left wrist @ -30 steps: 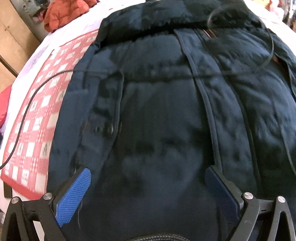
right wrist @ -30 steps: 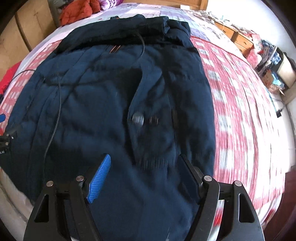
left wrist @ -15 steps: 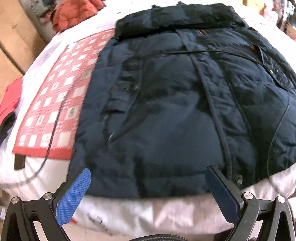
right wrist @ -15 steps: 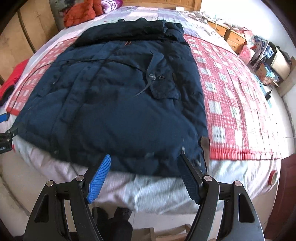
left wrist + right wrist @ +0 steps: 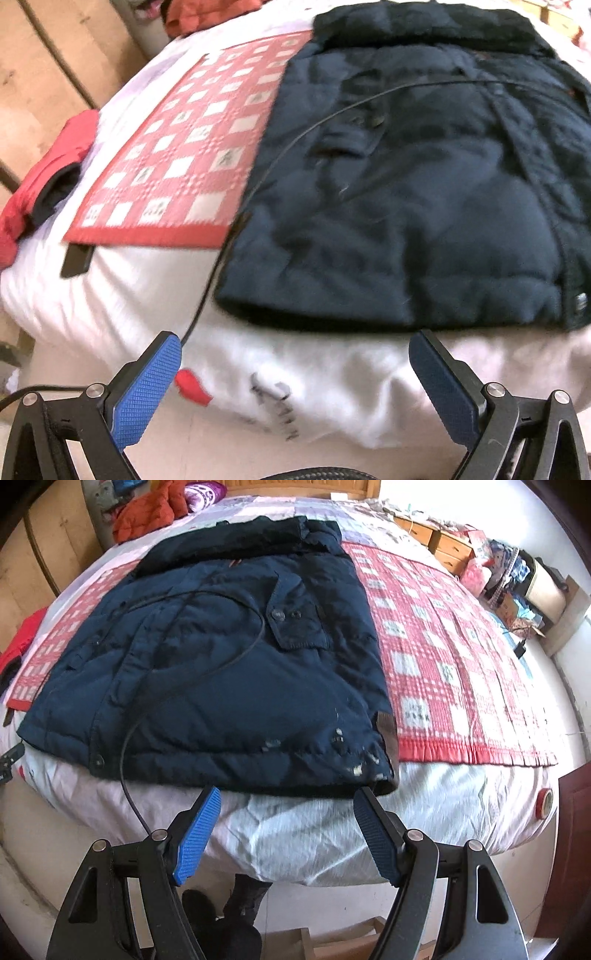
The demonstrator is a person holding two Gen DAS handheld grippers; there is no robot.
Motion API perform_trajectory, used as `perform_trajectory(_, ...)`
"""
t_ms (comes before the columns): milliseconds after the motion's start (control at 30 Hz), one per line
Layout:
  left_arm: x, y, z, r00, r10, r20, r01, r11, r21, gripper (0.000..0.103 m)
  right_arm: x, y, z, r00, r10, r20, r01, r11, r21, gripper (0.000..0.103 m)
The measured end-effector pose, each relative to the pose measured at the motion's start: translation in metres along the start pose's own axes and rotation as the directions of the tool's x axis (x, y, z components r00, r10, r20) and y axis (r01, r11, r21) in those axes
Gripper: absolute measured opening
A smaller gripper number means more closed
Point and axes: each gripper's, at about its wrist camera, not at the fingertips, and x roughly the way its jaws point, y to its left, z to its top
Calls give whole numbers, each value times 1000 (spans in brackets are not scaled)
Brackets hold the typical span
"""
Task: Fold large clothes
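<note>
Both hand-held grippers, left [image 5: 295, 387] and right [image 5: 288, 834], hover spread wide and empty just off the navy coat's [image 5: 221, 664] hem.

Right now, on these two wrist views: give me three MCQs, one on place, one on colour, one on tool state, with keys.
1. Where does the coat lie?
A. flat on the bed
B. on the floor
C. on a hanger

2. What colour is the blanket under it?
A. green striped
B. red and white checked
C. plain yellow

3. How is the right tool?
A. shut on the hem
B. shut on a cable
C. open, short of the hem

Key: A, the coat is spread over the bedding; B, the checks show beside the coat; C, its fingers stand apart with nothing between them, like the left tool.
</note>
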Motion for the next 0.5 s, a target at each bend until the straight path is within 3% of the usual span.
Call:
perform_trajectory(267, 21, 26, -24, 995, 75, -59, -76, 997, -21, 102, 11, -6, -13, 1000, 13, -19, -13, 1000, -5, 78)
perform_trajectory(500, 38, 28, -17, 992, 107, -71, -107, 994, 12, 102, 19, -6, -12, 999, 25, -21, -25, 1000, -18, 78)
